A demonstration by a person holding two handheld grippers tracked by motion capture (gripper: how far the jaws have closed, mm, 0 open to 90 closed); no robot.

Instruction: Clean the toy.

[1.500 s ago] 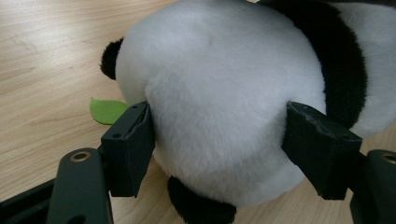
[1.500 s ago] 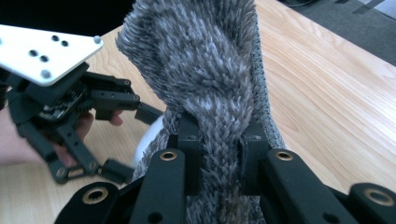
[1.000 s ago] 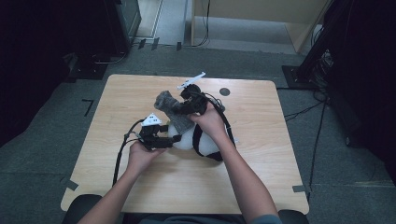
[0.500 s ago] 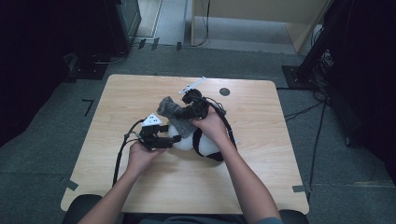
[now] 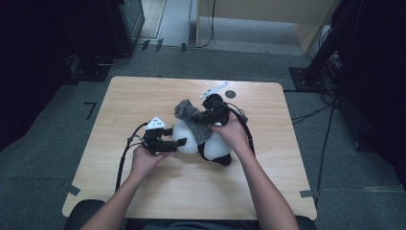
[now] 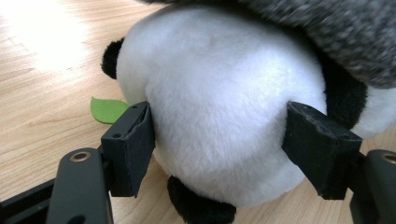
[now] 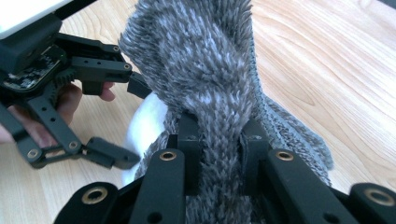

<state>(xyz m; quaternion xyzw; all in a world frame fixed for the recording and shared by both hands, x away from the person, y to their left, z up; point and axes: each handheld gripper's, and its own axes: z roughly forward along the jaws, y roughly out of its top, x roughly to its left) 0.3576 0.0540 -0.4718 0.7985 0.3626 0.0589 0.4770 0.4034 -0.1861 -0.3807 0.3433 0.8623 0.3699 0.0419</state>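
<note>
Sock [image 7: 219,93] pinched between right fingers [image 7: 189,140] (panda [image 6: 219,116] beneath).

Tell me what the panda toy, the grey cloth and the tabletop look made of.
Panda toy: soft plush, short white and black pile.
Grey cloth: apparently a fuzzy knit, visible stitches and loose fibres.
Tabletop: looks like pale wood or wood-look laminate, matte grain lines.

Left claw [image 5: 178,143] spread wide; right claw [image 5: 205,116] pinched nearly closed.

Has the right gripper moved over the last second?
Yes. The right gripper, shut on the grey knit, shifted slightly toward the table's right edge.
</note>
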